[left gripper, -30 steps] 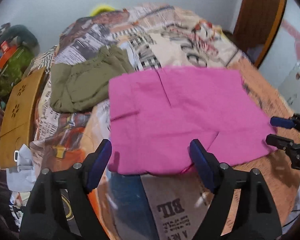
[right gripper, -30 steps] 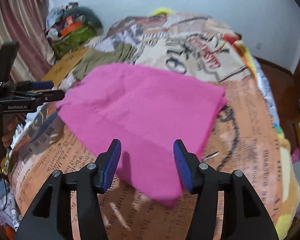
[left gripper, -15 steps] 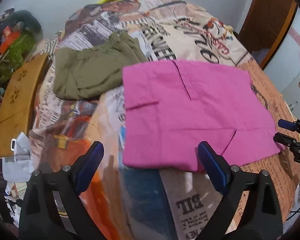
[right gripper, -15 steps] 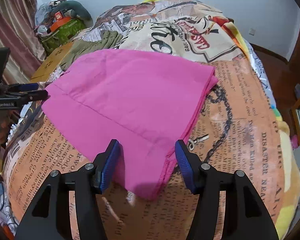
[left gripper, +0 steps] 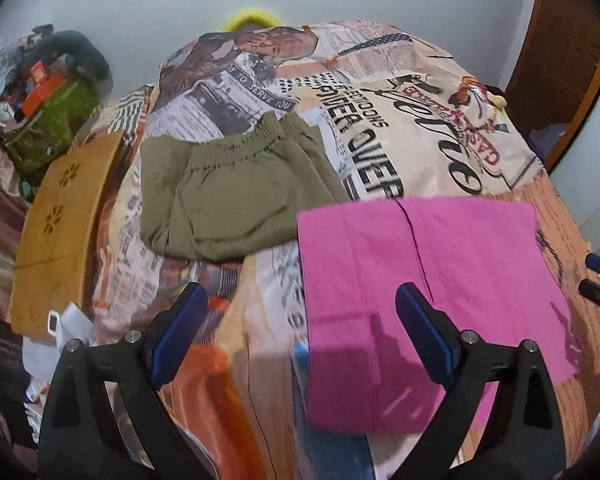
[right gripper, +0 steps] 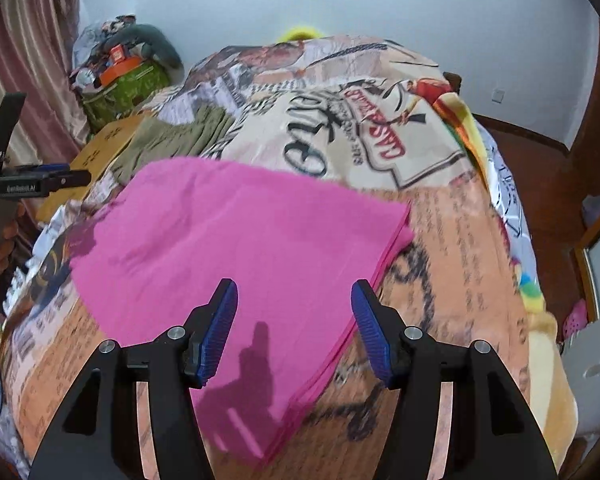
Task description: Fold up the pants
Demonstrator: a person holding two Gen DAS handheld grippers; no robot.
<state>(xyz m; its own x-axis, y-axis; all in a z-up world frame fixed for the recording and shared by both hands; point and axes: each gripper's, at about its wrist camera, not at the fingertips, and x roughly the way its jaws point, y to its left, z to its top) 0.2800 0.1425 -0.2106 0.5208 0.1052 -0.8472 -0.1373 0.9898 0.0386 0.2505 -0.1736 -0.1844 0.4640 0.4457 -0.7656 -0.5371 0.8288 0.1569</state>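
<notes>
Bedroom, pale wall, brown door at right; bed (left gripper: 440,128) covered by a newsprint-patterned blanket.

Item 1: pink pants (left gripper: 428,280), folded into a flat rectangle, lying on the near half of the bed, layered edges stacked along the right side.
Item 2: olive shorts (left gripper: 236,196), beyond and left of the pink pants, their near corner just beside or touching them; which, I cannot tell.
Item 3: left gripper (left gripper: 304,336), fingers spread wide, holding nothing, poised over the pants' near-left edge.
Item 4: right gripper (right gripper: 294,330), fingers parted, empty, poised over the pants' near-right corner.
Item 5: wooden board (left gripper: 64,224) and cluttered bags (left gripper: 48,116), left of the bed.

Risk, as judged: a pinch catching only the top layer would peel the stack apart; uneven lifting by the two sides would skew the fold.

Unclear: waistband and hems not identifiable; near edge partly hidden by fingers; both views blurred.
</notes>
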